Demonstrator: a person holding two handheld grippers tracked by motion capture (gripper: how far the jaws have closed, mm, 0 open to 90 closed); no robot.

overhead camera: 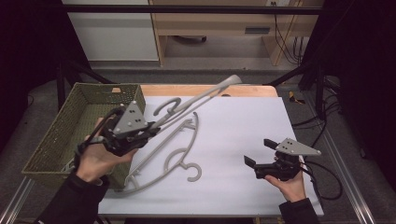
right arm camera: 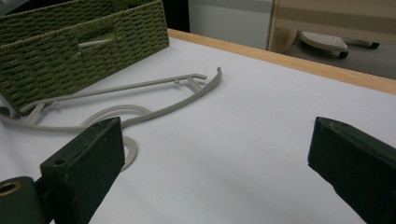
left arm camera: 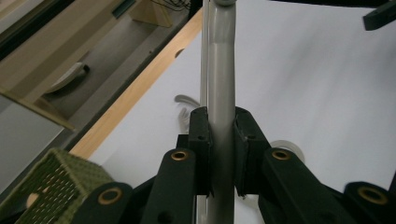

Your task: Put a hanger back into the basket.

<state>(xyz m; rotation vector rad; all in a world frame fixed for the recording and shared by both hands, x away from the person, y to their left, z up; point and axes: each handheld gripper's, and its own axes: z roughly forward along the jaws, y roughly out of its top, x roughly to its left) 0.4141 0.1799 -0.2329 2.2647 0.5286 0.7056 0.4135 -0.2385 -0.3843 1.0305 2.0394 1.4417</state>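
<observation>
Just beside wicker basket (overhead camera: pixel 79 116), hangers (overhead camera: pixel 177 149)

Green woven basket (overhead camera: pixel 70 121) at white mat's (overhead camera: pixel 243 135) left edge; second hanger (overhead camera: pixel 173 158) flat on mat.

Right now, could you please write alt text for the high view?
The left gripper holds a grey hanger raised beside a woven basket. A second hanger lies on the white table, and the right gripper hovers open.

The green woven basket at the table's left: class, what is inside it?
The green woven basket shows bare woven floor and walls. The left gripper, shut on a grey plastic hanger, and the hand cover its near right corner, so that part stays unseen.
</observation>
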